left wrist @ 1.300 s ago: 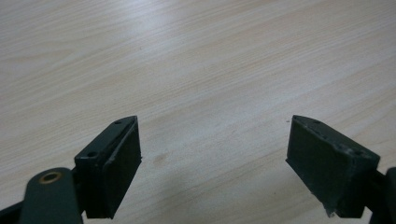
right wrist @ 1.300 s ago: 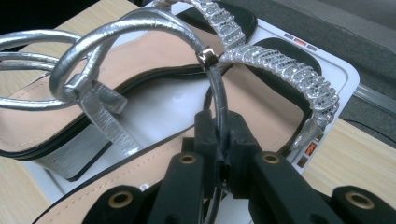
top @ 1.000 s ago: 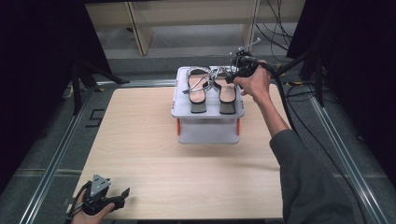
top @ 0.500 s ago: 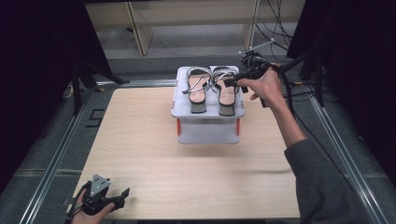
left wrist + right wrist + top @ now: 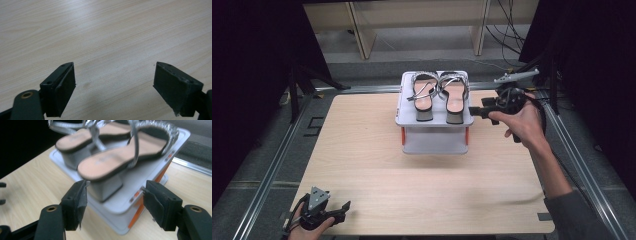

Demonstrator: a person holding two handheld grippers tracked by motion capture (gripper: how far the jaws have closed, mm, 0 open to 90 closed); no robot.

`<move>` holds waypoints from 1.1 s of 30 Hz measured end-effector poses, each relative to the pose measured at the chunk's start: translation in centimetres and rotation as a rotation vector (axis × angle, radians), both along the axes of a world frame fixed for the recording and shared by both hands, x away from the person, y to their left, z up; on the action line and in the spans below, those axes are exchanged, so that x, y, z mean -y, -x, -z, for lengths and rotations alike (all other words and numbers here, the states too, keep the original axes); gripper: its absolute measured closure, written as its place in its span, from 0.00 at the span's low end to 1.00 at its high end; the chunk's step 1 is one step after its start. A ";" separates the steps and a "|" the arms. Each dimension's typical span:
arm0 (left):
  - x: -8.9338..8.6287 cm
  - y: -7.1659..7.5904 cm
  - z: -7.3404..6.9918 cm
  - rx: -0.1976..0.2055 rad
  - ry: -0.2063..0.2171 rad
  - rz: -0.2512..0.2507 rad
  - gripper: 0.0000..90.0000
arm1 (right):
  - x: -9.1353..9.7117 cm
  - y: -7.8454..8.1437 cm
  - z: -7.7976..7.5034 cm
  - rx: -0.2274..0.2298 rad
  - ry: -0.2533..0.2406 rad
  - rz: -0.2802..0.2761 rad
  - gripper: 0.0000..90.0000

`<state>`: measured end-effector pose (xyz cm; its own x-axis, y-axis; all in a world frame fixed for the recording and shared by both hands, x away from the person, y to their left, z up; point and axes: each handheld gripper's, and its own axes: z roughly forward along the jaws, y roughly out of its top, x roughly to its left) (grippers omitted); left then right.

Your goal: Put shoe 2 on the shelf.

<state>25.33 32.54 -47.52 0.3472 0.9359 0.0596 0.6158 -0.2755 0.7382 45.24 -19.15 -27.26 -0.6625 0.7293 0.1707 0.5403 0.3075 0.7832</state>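
Right gripper (image 5: pixel 476 111): jaws wide apart, empty, held level just right of the stand, pointing left at the heel of the right sandal.

Left gripper (image 5: pixel 341 210): jaws spread wide, nothing between them, low over the near left corner of the surface (image 5: pixel 362 165).

Stand (image 5: pixel 434 140): white two-tier rack with orange posts, at the far middle of the surface. We judge it light plastic, apt to slide if pushed sideways.

Sandals, one pair, side by side on the top tier: left sandal (image 5: pixel 424 98), right sandal (image 5: pixel 455 99). Tan footbeds, thin silver straps, grey block heels toward the near edge. We judge them light; soles stiff, straps limp and prone to snag. Best hold, in our view, is across the block heel (image 5: pixel 106 186) or the sole edge.

Change from half a second ago: right gripper has drawn back rightward off the sandals and now sits clear of them; sandals and left gripper unmoved.
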 end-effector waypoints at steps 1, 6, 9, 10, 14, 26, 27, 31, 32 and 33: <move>0.1 0.0 0.0 0.005 0.008 -0.006 0.19 | 0.2 0.2 0.3 0.017 0.002 -0.014 0.39; 0.0 0.0 0.0 0.001 -0.003 -0.004 0.19 | 1.3 2.8 2.7 0.038 -0.007 -0.004 0.38; -0.1 -0.1 0.0 -0.001 -0.025 -0.005 0.19 | 1.8 3.9 3.9 0.067 0.008 -0.011 0.38; 0.0 -0.2 0.1 -0.002 -0.010 -0.007 0.19 | 1.7 4.4 4.2 0.051 0.003 0.007 0.38; 0.0 -0.2 0.1 -0.001 -0.001 -0.007 0.19 | 1.9 5.4 5.6 0.060 0.016 0.006 0.37; 0.0 -0.1 0.0 0.003 -0.008 0.001 0.19 | 1.3 7.3 9.6 0.009 0.075 -0.015 0.34; 0.0 -0.1 0.0 0.003 -0.008 0.002 0.19 | 1.2 7.4 9.9 -0.007 0.076 -0.012 0.34; 0.0 -0.1 0.0 0.001 -0.005 0.005 0.19 | 1.0 7.5 11.8 -0.022 0.116 -0.014 0.34; 0.0 -0.1 -0.1 0.000 -0.008 0.005 0.19 | 1.0 7.6 12.2 -0.022 0.133 -0.024 0.34; 0.1 -0.1 0.0 0.008 0.007 -0.003 0.19 | 1.2 7.6 12.7 -0.025 0.146 -0.027 0.33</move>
